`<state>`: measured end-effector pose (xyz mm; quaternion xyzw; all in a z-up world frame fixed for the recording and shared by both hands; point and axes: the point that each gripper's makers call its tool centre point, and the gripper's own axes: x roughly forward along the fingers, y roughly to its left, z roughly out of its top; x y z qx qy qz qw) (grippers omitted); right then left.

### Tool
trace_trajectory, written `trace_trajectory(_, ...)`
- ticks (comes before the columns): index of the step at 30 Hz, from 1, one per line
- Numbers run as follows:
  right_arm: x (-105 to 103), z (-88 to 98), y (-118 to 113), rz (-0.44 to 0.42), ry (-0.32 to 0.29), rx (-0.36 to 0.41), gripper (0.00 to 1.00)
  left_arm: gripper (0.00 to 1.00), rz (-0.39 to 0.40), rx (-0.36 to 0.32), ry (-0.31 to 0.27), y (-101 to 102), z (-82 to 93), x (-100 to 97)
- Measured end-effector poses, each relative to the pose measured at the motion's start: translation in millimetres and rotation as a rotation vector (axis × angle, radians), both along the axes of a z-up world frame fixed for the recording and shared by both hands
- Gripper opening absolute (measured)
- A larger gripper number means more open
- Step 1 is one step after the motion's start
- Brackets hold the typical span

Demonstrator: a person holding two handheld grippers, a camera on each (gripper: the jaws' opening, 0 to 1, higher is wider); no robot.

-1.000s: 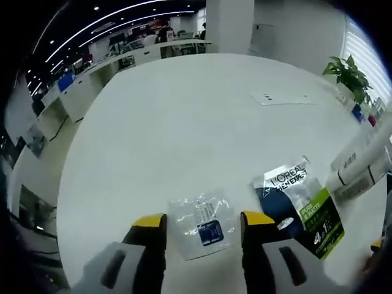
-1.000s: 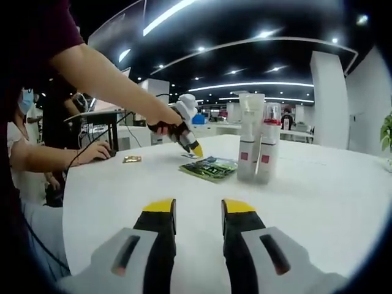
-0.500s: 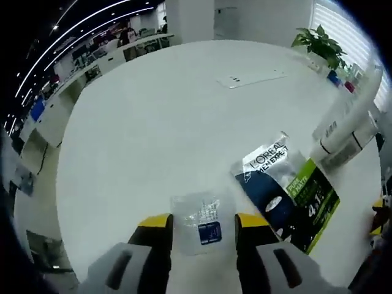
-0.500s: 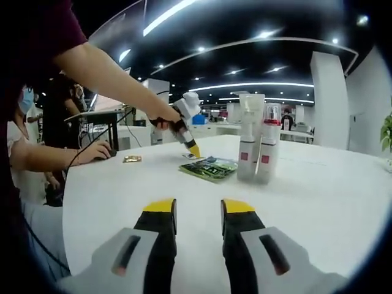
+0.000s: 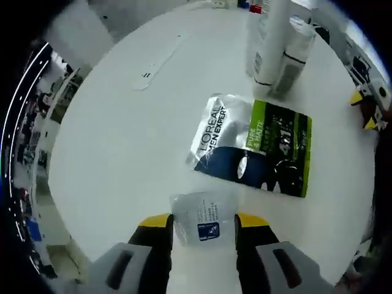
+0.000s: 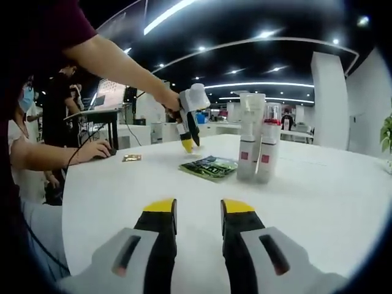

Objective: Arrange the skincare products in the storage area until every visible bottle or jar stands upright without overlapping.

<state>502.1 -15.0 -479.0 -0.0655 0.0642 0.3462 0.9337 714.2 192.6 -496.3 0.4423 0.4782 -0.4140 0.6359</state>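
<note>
My left gripper (image 5: 202, 222) is shut on a small clear sachet with a blue label (image 5: 203, 222) and holds it above the round white table (image 5: 110, 153). In the right gripper view the left gripper (image 6: 187, 146) hangs tilted downward over the table, held by a person's hand. A silver, dark and green L'Oreal packet (image 5: 251, 147) (image 6: 209, 166) lies flat. Beyond it, two white bottles (image 5: 269, 43) (image 6: 248, 147) stand upright side by side, the second one (image 6: 268, 147) with a red cap. My right gripper (image 6: 198, 211) is open above bare table; its yellow tips (image 5: 364, 110) show at the right edge.
A small gold packet (image 6: 131, 158) lies at the table's left side. A seated person rests a hand (image 6: 98, 150) near the table edge there. A flat white strip (image 5: 162, 61) lies on the far table. A green plant (image 6: 387, 131) stands at the right.
The left jaws closed on the sachet and the left gripper rose with it, tilting more steeply downward over the table. The right gripper stayed still.
</note>
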Motion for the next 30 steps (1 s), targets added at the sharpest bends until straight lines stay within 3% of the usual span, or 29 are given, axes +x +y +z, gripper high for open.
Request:
trace_trajectory(2,0.3,0.0,-0.5,-0.003,0.000,0.000,0.27,0.41,-0.092,0.052,-0.012,1.4,1.5,4.0)
trace_trajectory(6,0.8,-0.2,-1.4,-0.007,0.000,-0.001,0.27,0.41,-0.177,0.093,0.011,-0.3,-0.7,4.5)
trace_trajectory(13,1.1,-0.6,-1.7,-0.010,-0.003,-0.007,0.27,0.41,-0.306,0.080,0.051,-11.4,-7.6,2.7)
trace_trajectory(17,1.8,-0.5,-3.1,-0.019,-0.004,-0.007,0.27,0.41,-0.347,0.148,0.065,0.3,-17.6,3.9)
trace_trajectory(25,1.8,-2.1,-2.0,-0.016,-0.004,-0.022,0.27,0.41,-0.355,0.142,0.074,-0.1,-23.2,6.7)
trace_trajectory(30,1.7,-2.8,-1.4,-0.013,-0.004,-0.026,0.26,0.41,-0.336,0.103,0.083,-8.2,-23.3,4.8)
